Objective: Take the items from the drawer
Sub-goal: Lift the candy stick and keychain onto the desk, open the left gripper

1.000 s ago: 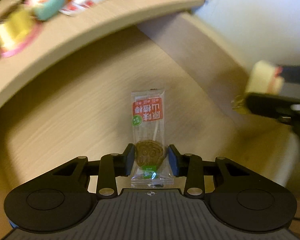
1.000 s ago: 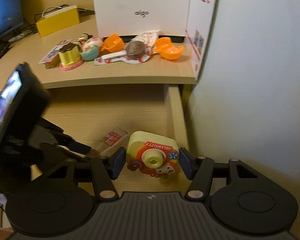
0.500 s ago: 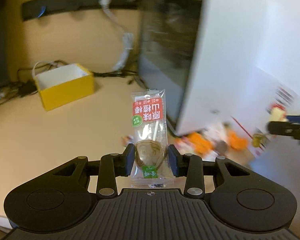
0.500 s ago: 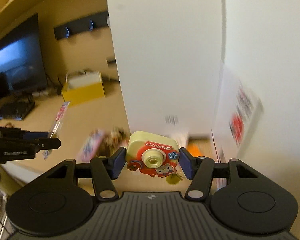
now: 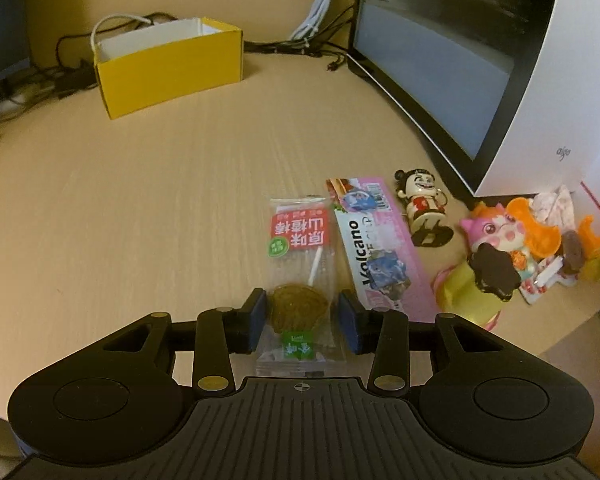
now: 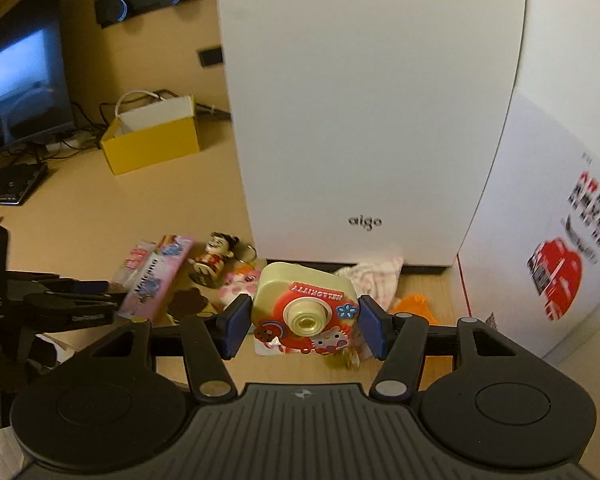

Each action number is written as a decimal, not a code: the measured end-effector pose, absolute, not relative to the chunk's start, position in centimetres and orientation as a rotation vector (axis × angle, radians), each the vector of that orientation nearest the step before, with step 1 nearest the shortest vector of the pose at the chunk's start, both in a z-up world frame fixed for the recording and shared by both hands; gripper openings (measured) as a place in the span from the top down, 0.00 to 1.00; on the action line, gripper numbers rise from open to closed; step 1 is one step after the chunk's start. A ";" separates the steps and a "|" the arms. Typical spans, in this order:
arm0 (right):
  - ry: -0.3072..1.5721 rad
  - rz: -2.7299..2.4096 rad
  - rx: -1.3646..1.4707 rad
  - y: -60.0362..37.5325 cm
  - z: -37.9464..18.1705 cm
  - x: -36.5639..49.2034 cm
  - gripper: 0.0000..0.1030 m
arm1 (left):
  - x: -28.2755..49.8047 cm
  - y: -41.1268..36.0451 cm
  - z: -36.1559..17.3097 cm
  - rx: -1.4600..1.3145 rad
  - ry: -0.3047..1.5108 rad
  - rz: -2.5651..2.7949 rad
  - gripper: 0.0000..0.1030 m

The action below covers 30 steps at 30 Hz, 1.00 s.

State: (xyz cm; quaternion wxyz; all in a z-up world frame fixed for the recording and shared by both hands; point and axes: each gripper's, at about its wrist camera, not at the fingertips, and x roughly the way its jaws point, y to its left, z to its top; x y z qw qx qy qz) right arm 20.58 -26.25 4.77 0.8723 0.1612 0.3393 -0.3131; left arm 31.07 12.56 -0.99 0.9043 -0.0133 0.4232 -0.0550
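Opening around the lollipop (image 5: 300, 280), the left tool (image 5: 302, 320) (right tool (image 6: 302, 326) pinches toy camera (image 6: 304, 308)).

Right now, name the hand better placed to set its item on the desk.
Left: its tool is opening, with the lollipop packet low over bare desk. The right tool grips the toy camera above clutter.

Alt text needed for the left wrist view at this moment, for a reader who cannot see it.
The left gripper, its jaws opening, has a wrapped lollipop between its pads above a wooden desk. A pink Volcano packet lies right of it, then small toys, with a yellow box behind.
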 end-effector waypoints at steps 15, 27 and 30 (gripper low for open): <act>0.699 -0.564 0.184 -24.8 4.1 24.9 0.44 | 26.4 13.8 5.0 -0.161 0.724 -0.112 0.59; 0.646 -0.402 0.001 -23.8 1.5 33.2 0.44 | 21.0 12.4 1.6 -0.238 0.883 -0.122 0.59; 0.676 -0.370 -0.006 -24.0 0.2 34.4 0.42 | 19.9 12.8 1.1 -0.241 0.914 -0.108 0.59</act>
